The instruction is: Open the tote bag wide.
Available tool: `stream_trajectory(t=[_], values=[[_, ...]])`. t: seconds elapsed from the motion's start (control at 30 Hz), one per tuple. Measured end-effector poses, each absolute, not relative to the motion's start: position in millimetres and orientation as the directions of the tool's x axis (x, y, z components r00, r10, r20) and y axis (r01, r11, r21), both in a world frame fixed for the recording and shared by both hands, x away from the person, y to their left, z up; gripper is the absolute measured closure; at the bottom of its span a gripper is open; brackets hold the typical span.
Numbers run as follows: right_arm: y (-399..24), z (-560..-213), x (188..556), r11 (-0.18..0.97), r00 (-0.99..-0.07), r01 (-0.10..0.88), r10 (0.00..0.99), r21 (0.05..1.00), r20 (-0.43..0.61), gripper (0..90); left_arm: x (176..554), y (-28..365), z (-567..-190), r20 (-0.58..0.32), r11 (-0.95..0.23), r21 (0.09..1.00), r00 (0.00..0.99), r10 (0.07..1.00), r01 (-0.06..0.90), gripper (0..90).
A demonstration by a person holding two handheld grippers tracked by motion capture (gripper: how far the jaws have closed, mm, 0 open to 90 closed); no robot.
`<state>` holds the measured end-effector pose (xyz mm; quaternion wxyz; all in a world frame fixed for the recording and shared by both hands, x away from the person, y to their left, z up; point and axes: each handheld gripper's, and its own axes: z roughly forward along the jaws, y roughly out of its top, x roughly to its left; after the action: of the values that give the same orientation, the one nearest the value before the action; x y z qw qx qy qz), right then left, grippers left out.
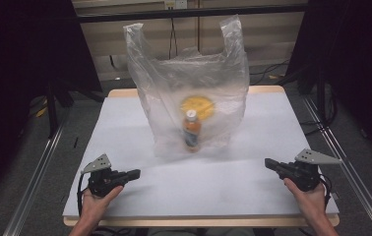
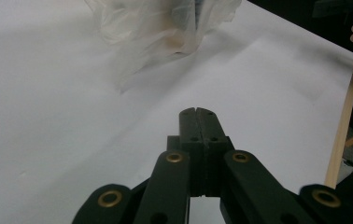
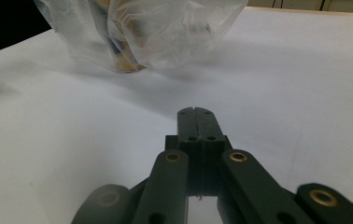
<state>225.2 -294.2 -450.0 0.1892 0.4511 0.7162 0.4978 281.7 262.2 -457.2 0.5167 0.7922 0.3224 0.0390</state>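
A clear plastic carrier bag [image 1: 189,83] stands upright in the middle of the white table [image 1: 253,172], handles up. Inside it a small bottle [image 1: 192,130] with a white cap and orange contents stands in front of a round yellow thing [image 1: 197,105]. My left gripper [image 1: 136,173] rests near the front left of the table, shut and empty, pointing right. My right gripper [image 1: 267,162] rests at the front right, shut and empty, pointing left. In the left gripper view the gripper [image 2: 196,111] lies short of the bag [image 2: 156,28]. In the right gripper view the gripper [image 3: 195,111] also lies short of the bag [image 3: 146,32].
The table's wooden front edge [image 1: 199,222] runs just behind both hands. Dark stands and cables [image 1: 317,98] flank the table on the floor at both sides. A dark bar [image 1: 189,14] crosses behind the bag.
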Motion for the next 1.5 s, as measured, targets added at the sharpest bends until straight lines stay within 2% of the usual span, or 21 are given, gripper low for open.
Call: stream_trajectory(t=[0.4, 0.83, 1.07, 1.27, 1.5], values=[[-287.7, -448.4, 230.2, 0.085, -0.527, 0.473, 0.825, 0.877, 0.205, 90.0, 286.8, 262.4, -454.2, -0.296, -0.236, 0.841, 0.779, 0.552, 0.486, 90.0], [-270.7, -430.7, 241.2, 0.117, -0.591, 0.452, 0.782, 0.884, 0.198, 90.0, 293.2, 251.9, -443.2, -0.304, -0.239, 0.840, 0.787, 0.537, 0.488, 90.0], [-256.5, -409.1, 254.0, 0.124, -0.637, 0.416, 0.746, 0.901, 0.191, 90.0, 296.9, 241.1, -430.3, -0.303, -0.268, 0.837, 0.811, 0.500, 0.478, 90.0], [-246.4, -389.7, 272.5, 0.112, -0.662, 0.390, 0.724, 0.914, 0.194, 90.0, 302.5, 240.8, -415.5, -0.299, -0.242, 0.848, 0.803, 0.515, 0.471, 90.0], [-234.1, -361.9, 292.4, 0.132, -0.692, 0.358, 0.702, 0.924, 0.168, 90.0, 316.9, 233.9, -379.3, -0.255, -0.213, 0.885, 0.813, 0.523, 0.415, 90.0]])
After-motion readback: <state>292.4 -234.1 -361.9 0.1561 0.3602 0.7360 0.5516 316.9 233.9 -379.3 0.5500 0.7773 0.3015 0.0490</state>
